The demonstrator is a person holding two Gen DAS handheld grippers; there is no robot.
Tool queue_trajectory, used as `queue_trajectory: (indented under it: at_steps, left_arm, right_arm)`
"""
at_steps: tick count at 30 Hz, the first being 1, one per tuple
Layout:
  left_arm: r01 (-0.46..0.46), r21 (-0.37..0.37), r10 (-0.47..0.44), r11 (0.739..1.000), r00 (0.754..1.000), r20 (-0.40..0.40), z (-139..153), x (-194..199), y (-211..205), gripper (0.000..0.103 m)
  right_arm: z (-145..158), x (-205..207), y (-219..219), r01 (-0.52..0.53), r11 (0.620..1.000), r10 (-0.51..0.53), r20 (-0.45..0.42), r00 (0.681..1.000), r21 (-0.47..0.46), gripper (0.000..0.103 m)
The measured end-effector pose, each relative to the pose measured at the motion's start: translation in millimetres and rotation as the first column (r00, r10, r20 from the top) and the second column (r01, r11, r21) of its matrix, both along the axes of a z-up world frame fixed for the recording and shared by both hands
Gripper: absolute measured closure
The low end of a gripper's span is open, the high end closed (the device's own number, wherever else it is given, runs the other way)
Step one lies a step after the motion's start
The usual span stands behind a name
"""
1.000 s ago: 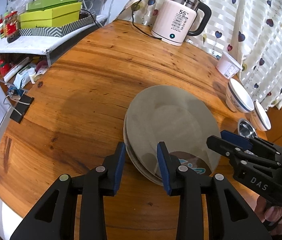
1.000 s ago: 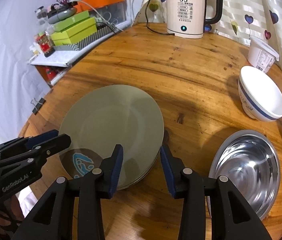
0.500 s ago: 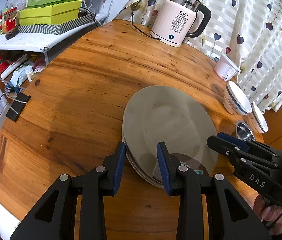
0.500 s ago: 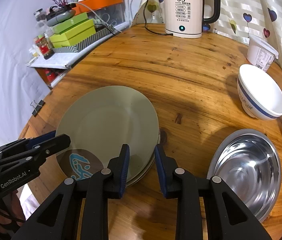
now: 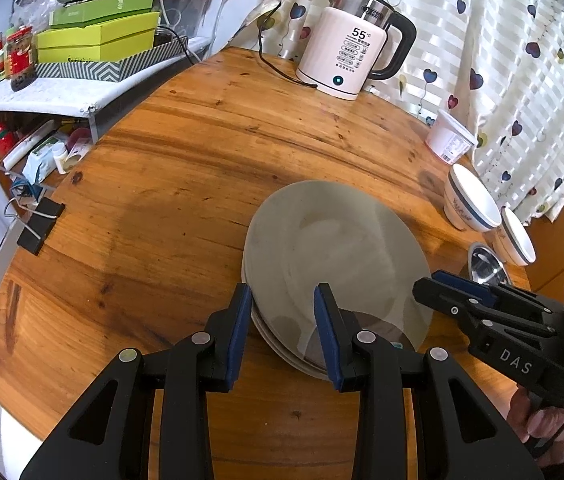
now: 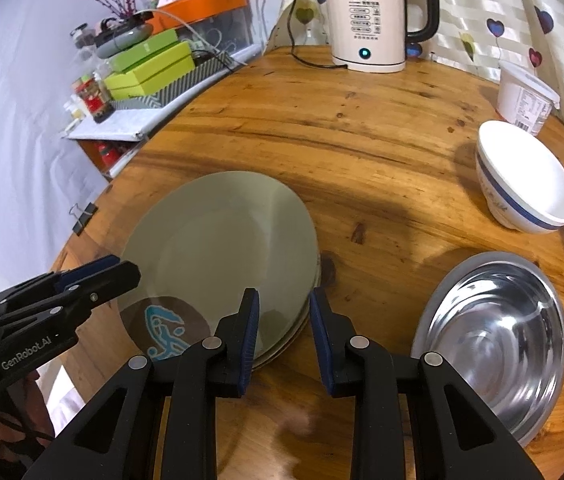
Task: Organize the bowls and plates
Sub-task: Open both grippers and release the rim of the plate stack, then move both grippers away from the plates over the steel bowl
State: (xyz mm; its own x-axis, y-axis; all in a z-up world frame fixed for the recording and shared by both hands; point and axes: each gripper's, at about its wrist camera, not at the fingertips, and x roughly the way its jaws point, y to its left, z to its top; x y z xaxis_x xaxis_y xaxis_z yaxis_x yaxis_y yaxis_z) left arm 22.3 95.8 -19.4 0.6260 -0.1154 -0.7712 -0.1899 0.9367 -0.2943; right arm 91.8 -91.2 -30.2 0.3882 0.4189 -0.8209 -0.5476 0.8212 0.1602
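Both grippers straddle the plate stack's rim, near edge of the table.

Grey plate stack sits at the near edge of the round wooden table. Left gripper and right gripper each have jaws partly apart with the stack's rim between the pads; pad contact not clear. Steel bowl right of the stack, white blue-banded bowl beyond it, kettle at the far edge.
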Motion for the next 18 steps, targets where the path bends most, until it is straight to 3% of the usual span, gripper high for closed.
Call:
queue_trajectory:
  at_steps: [18]
  left_arm:
    - [0.004,-0.001,-0.004,1.000,0.998,0.069,27.4,-18.4,0.7,0.069]
  right_arm:
    - [39.5,-14.0,-43.0,0.034,0.995,-0.040,0.056,0.998,0.093,0.077]
